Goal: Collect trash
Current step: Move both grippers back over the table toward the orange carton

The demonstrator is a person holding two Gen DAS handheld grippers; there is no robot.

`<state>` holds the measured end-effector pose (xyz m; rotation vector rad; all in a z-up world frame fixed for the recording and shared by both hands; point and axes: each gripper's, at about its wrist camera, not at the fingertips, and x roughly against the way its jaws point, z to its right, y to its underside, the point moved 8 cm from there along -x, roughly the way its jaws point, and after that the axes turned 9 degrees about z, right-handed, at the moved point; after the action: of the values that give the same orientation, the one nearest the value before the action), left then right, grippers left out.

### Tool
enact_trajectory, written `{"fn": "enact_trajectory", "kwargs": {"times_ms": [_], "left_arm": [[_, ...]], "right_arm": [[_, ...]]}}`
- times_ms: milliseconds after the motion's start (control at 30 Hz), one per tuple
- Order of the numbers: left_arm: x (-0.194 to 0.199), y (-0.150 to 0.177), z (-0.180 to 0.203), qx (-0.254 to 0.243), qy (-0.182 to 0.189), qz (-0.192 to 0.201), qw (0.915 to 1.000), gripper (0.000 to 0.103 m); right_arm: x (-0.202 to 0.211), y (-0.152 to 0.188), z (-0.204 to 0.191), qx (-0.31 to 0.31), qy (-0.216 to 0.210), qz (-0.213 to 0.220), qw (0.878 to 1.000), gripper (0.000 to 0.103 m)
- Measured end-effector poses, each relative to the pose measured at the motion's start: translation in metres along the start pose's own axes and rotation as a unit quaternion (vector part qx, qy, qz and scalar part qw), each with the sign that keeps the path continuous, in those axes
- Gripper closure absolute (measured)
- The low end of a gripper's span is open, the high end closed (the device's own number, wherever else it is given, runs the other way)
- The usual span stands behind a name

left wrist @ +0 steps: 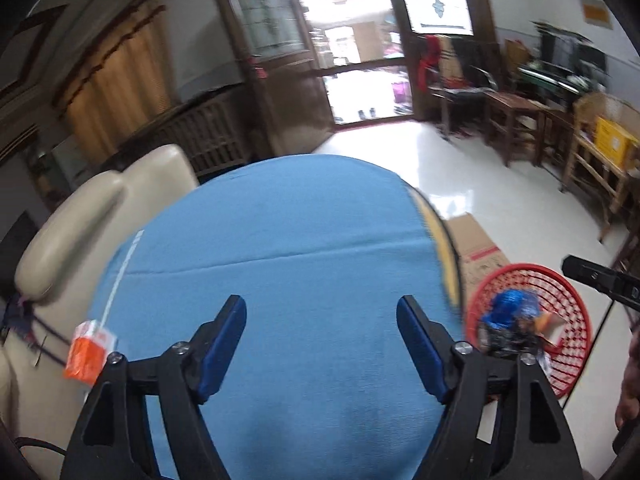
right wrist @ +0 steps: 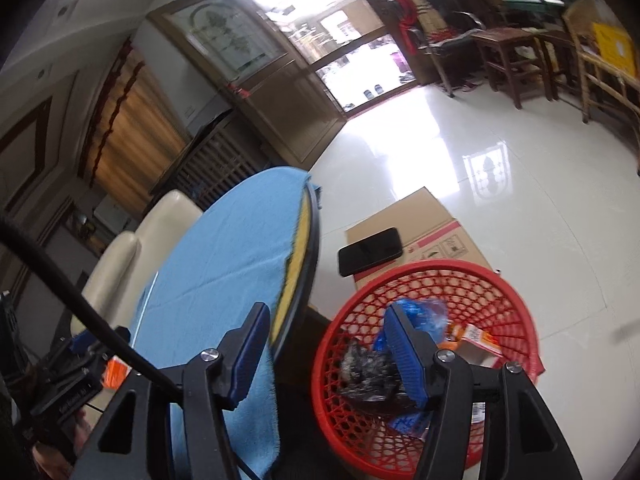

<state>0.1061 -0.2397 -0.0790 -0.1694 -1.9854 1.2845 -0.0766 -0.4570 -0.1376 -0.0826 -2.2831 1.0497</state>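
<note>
My left gripper (left wrist: 320, 316) is open and empty over the round table with the blue cloth (left wrist: 280, 232). An orange and white packet (left wrist: 89, 350) lies at the table's left edge, left of my left finger. My right gripper (right wrist: 326, 324) is open and empty, over the gap between the table edge (right wrist: 308, 240) and a red mesh basket (right wrist: 516, 320). The basket on the floor holds a blue wrapper (right wrist: 428, 314), a crumpled black bag (right wrist: 368, 372) and an orange box (right wrist: 472, 340). The basket (left wrist: 560, 288) also shows in the left wrist view. The packet (right wrist: 116, 372) also shows in the right wrist view.
A cream chair (left wrist: 80, 220) stands at the table's left. A flat cardboard box (right wrist: 436, 236) with a black phone (right wrist: 370, 250) on it lies on the white tile floor beyond the basket. Wooden stools and chairs (left wrist: 520, 120) line the right wall.
</note>
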Motion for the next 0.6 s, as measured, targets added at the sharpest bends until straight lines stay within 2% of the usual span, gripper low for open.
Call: {"fn": "enact_trajectory", "kwargs": {"times_ms": [233,433,600], "left_arm": [[0.023,0.02,-0.094,0.055,-0.099,0.005,0.9935,0.022],[0.049,0.039,-0.149,0.1,-0.152,0.005,0.9832,0.022],[0.069,0.049,-0.182,0.121,-0.185,0.012,0.9752,0.022]], "right_arm": [[-0.01,0.01,-0.102,0.101,-0.051,0.0,0.994,0.039],[-0.006,0.03,-0.186,0.184,-0.091,0.009,0.979,0.039],[0.0,0.042,-0.24,0.225,-0.111,0.022,0.968,0.039]]}}
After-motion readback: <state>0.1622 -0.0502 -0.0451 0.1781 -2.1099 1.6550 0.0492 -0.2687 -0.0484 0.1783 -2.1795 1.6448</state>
